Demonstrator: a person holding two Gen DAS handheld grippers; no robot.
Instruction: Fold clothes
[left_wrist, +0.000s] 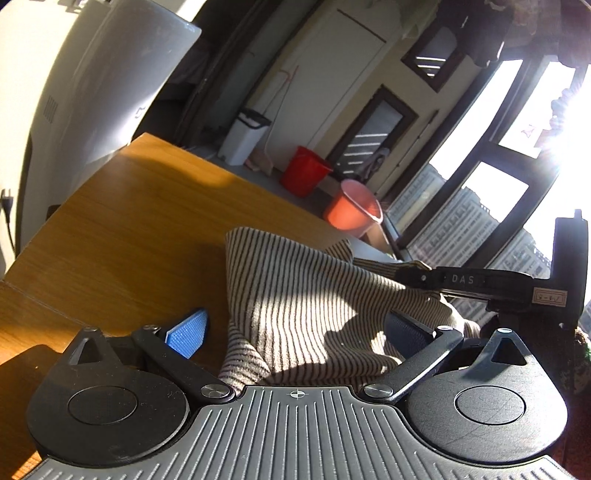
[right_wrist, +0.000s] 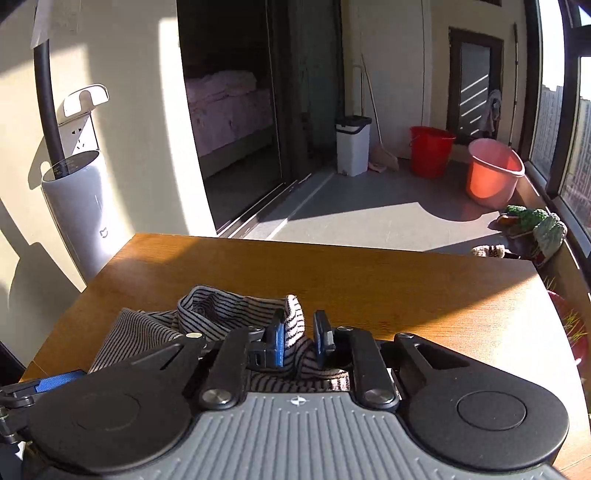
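A black-and-white striped garment (left_wrist: 295, 295) lies bunched on the wooden table (left_wrist: 110, 229). My left gripper (left_wrist: 295, 332) stands open and wide, with the cloth draped loosely between its blue left pad (left_wrist: 188, 332) and its shadowed right finger. From the right, my right gripper (left_wrist: 402, 273) holds a corner of the cloth lifted off the table. In the right wrist view, the right gripper (right_wrist: 300, 339) is shut on a fold of the striped garment (right_wrist: 221, 314), its blue pads pinching it. One blue pad (right_wrist: 55, 382) of the left gripper shows at the lower left.
The table (right_wrist: 406, 288) ends at a far edge, with bare floor beyond. A white air purifier (right_wrist: 79, 214) stands at the left. On the floor are a white bin (right_wrist: 352, 147), a red bucket (right_wrist: 430, 155) and a pink basin (right_wrist: 493, 173). Potted plants (right_wrist: 532, 221) line the window.
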